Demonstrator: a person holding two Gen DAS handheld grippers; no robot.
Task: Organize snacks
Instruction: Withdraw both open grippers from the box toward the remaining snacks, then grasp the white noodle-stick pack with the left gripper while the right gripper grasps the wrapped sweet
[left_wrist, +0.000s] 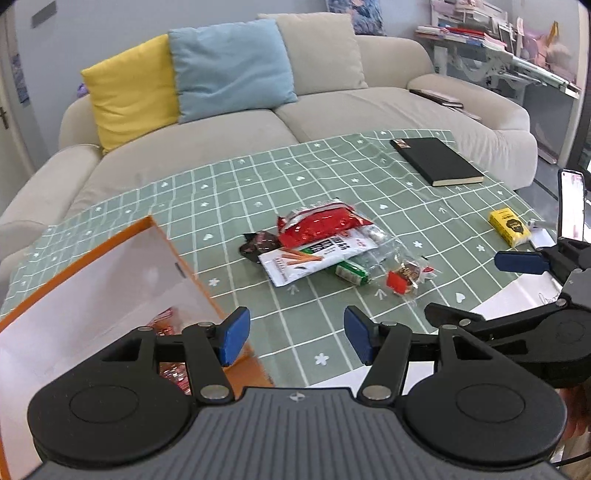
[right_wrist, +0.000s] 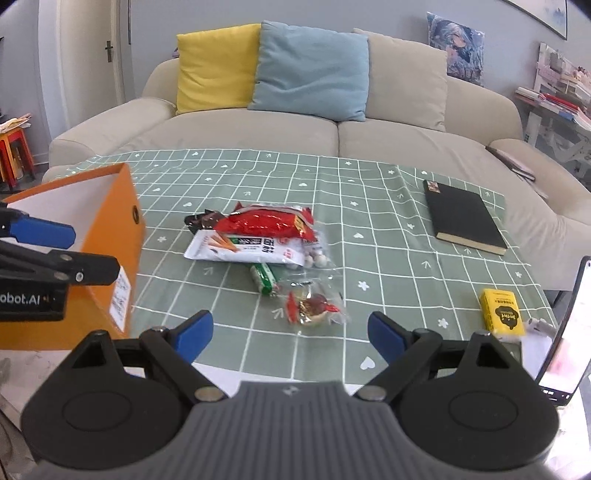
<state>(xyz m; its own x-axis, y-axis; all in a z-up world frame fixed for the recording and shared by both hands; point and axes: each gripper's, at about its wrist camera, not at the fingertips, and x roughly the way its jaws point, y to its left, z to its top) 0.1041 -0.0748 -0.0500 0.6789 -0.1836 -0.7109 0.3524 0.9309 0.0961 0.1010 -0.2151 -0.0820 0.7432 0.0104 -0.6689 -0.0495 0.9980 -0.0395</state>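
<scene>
Directly ahead of the right gripper (right_wrist: 290, 338), between its spread jaws in the right wrist view, lies the nearest snack: a small clear packet with red candy (right_wrist: 314, 308), close to the near edge of the green checked tablecloth (right_wrist: 388, 236). Both pairs of tongs are released and grasp nothing; the left gripper (left_wrist: 295, 336) also stands with its jaws apart over bare cloth. The right hand appears the nearer of the two to the candy packet, which sits slightly right of the left gripper's line.

Beyond the packet, toward the middle of the tabletop, the snack pile continues: a green wrapped roll (right_wrist: 264, 278), then a white pouch printed with orange sticks (right_wrist: 243, 247) whose long axis runs roughly across the right gripper's view, then a red foil bag (right_wrist: 269, 221) resting on top of it, with a dark wrapper (left_wrist: 258, 242) at the left end.

At the near left corner stands the orange box (right_wrist: 122, 206), open at the top, white inside, with some shiny packets already in it; it is the likely destination. The left gripper is just beside its wall.

Toward the right edge lie a yellow carton (right_wrist: 502, 312) and, farther back, a black notebook (right_wrist: 463, 218). A beige sofa (right_wrist: 332, 136) with yellow and blue cushions stands behind the table.
</scene>
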